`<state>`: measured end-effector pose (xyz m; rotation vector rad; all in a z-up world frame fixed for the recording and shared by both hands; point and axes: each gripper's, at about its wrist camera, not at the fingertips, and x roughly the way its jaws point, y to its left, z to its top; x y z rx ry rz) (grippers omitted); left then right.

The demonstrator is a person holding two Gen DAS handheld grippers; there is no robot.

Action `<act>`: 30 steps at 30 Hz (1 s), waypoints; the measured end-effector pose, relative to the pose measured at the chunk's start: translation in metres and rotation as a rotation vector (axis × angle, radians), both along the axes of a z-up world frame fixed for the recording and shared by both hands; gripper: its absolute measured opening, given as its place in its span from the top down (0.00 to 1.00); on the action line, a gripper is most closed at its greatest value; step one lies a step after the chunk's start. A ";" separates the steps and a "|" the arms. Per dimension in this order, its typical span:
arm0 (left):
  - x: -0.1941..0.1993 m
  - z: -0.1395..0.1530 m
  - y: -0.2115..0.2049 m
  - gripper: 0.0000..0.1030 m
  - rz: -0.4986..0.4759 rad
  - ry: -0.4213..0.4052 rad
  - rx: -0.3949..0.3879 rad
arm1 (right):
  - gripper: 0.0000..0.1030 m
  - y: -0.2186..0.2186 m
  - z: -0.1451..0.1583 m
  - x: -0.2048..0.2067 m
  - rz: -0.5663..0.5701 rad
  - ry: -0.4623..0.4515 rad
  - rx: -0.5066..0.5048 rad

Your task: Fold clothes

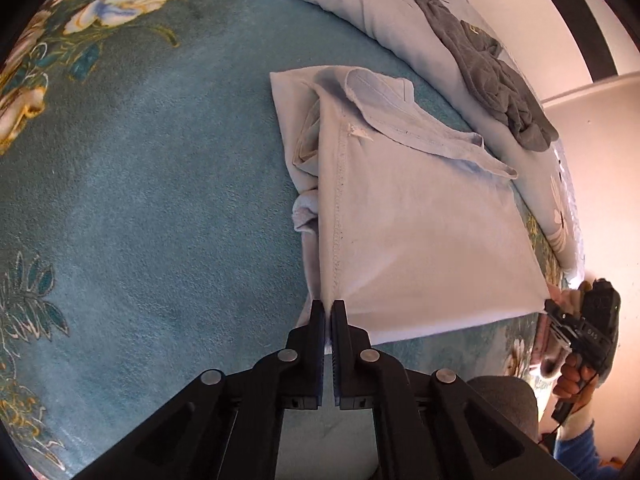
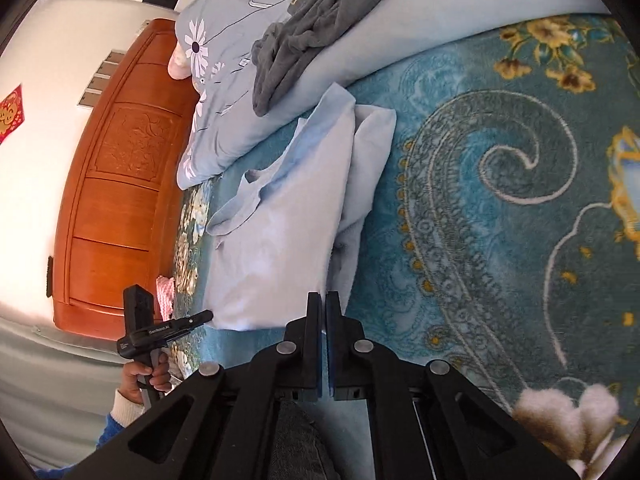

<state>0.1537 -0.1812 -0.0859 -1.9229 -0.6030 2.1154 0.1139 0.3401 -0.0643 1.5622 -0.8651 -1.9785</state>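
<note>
A pale blue garment (image 1: 420, 232) lies partly folded on the teal floral bedspread (image 1: 160, 200). My left gripper (image 1: 329, 308) is shut on its near hemmed corner. It also shows in the right wrist view (image 2: 280, 248), where my right gripper (image 2: 324, 300) is shut on the other near corner. The right gripper shows in the left wrist view (image 1: 550, 305) at the garment's far corner, and the left gripper shows in the right wrist view (image 2: 208, 315). A loose sleeve (image 1: 420, 120) lies folded over the top.
A crumpled grey garment (image 1: 492, 76) lies on a light blue pillow (image 1: 380, 4) beyond the shirt. A wooden headboard (image 2: 120, 184) stands at the bed's end. A white wall (image 1: 592, 184) is near. The patterned bedspread (image 2: 500, 200) stretches beside the shirt.
</note>
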 end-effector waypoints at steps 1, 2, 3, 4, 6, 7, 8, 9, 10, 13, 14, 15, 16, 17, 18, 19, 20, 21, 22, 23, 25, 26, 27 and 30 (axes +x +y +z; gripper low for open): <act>0.001 -0.001 0.002 0.97 -0.019 -0.012 -0.006 | 0.99 0.000 -0.005 0.001 0.007 -0.017 0.024; 0.000 -0.002 0.005 0.97 -0.032 -0.023 -0.012 | 0.99 0.000 -0.011 0.002 0.014 -0.037 0.046; -0.004 -0.001 0.008 0.97 -0.037 -0.033 -0.017 | 0.99 -0.002 -0.019 0.003 0.018 -0.068 0.057; -0.008 -0.002 0.010 0.97 -0.038 -0.038 -0.016 | 0.99 -0.004 -0.027 0.005 0.021 -0.096 0.067; -0.010 -0.006 0.007 0.95 -0.027 -0.037 0.011 | 0.99 -0.005 -0.039 0.008 0.015 -0.124 0.070; -0.009 -0.007 0.004 0.93 -0.020 -0.041 0.024 | 0.98 -0.004 -0.041 0.010 0.007 -0.129 0.063; -0.007 -0.008 0.001 0.93 -0.014 -0.046 0.037 | 0.98 -0.003 -0.043 0.010 -0.003 -0.138 0.059; -0.005 -0.008 -0.002 0.93 -0.008 -0.051 0.050 | 0.97 0.000 -0.044 0.011 -0.001 -0.145 0.054; -0.005 -0.007 -0.005 0.92 -0.005 -0.049 0.053 | 0.97 0.004 -0.041 0.011 0.008 -0.143 0.076; -0.017 0.003 -0.005 0.92 -0.015 -0.003 0.017 | 0.97 0.014 -0.030 0.011 0.038 -0.116 0.157; -0.025 0.007 -0.003 0.91 -0.022 0.018 0.002 | 0.97 0.016 -0.023 0.008 0.045 -0.096 0.196; -0.033 0.011 -0.001 0.90 -0.029 0.038 -0.014 | 0.97 0.018 -0.016 0.004 0.049 -0.070 0.236; -0.041 0.015 0.001 0.90 -0.037 0.059 -0.030 | 0.96 0.018 -0.009 -0.003 0.048 -0.042 0.264; -0.049 0.019 0.003 0.90 -0.044 0.079 -0.046 | 0.96 0.013 -0.004 -0.013 0.044 -0.019 0.265; -0.057 0.023 0.005 0.90 -0.051 0.100 -0.062 | 0.96 0.008 0.001 -0.024 0.040 0.005 0.267; -0.068 0.025 0.010 0.90 -0.064 0.112 -0.079 | 0.96 0.002 0.005 -0.035 0.038 0.027 0.268; -0.080 0.022 0.019 0.90 -0.085 0.114 -0.098 | 0.96 -0.012 0.007 -0.047 0.051 0.039 0.260; -0.092 0.020 0.028 0.90 -0.108 0.118 -0.124 | 0.96 -0.025 0.009 -0.059 0.064 0.050 0.252; -0.101 0.017 0.036 0.90 -0.139 0.127 -0.160 | 0.96 -0.039 0.011 -0.070 0.079 0.062 0.247; -0.107 0.014 0.044 0.90 -0.183 0.145 -0.190 | 0.96 -0.055 0.012 -0.079 0.108 0.071 0.255; -0.109 0.012 0.057 0.90 -0.281 0.185 -0.223 | 0.96 -0.085 0.009 -0.094 0.186 0.085 0.271; -0.111 0.009 0.065 0.90 -0.321 0.197 -0.229 | 0.96 -0.098 0.004 -0.100 0.227 0.079 0.265; -0.113 0.007 0.070 0.90 -0.351 0.206 -0.236 | 0.96 -0.112 -0.001 -0.106 0.266 0.074 0.262; -0.122 0.001 0.069 0.90 -0.351 0.236 -0.233 | 0.96 -0.138 -0.016 -0.121 0.336 0.073 0.302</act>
